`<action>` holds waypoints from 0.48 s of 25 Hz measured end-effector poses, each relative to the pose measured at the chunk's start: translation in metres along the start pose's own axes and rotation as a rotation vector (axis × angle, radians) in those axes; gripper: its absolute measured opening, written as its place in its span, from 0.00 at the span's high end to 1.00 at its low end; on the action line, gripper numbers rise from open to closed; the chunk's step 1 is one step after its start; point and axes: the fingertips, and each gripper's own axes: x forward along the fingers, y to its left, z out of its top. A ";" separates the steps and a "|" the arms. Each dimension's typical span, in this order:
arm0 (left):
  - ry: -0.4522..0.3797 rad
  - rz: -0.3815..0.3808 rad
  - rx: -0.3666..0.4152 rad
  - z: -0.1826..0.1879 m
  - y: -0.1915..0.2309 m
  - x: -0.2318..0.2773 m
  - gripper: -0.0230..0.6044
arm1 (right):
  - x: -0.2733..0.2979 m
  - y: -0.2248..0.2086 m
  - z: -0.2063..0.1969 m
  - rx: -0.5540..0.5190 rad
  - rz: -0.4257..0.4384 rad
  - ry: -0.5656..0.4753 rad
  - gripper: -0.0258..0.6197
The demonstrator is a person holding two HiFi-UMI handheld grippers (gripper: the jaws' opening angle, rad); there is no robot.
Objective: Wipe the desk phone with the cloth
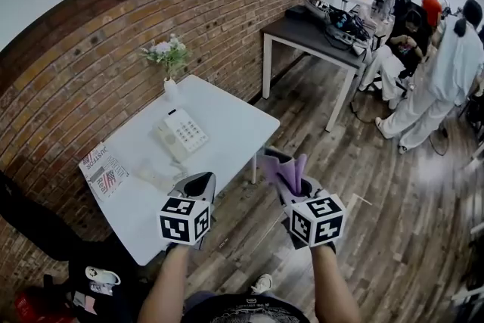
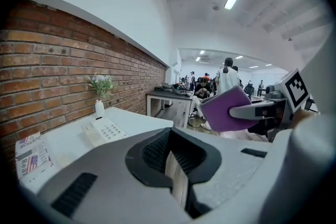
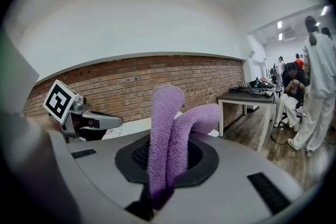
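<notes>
Now, flowers (image 1: 168, 51) in vase (image 1: 171, 90), cloth (image 3: 164, 134) in right tool (image 1: 278, 163)

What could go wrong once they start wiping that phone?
1. The flower vase stands close to the desk phone; a wide stroke might tip it.
2. The purple cloth sticks out of the right tongs in a loose fold, so it may slip free.
3. Nothing holds the phone, so it could slide.
</notes>
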 end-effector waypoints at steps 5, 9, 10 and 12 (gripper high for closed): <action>0.006 -0.012 0.007 0.004 -0.015 0.023 0.96 | -0.002 -0.026 0.000 0.003 -0.003 0.004 0.89; 0.015 -0.012 0.009 0.005 -0.020 0.036 0.95 | 0.003 -0.037 -0.002 0.005 0.005 0.011 0.89; 0.017 -0.010 0.007 0.005 -0.019 0.039 0.95 | 0.006 -0.039 -0.002 0.005 0.010 0.013 0.89; 0.018 -0.001 0.002 0.005 -0.015 0.045 0.96 | 0.013 -0.041 -0.003 0.004 0.020 0.019 0.89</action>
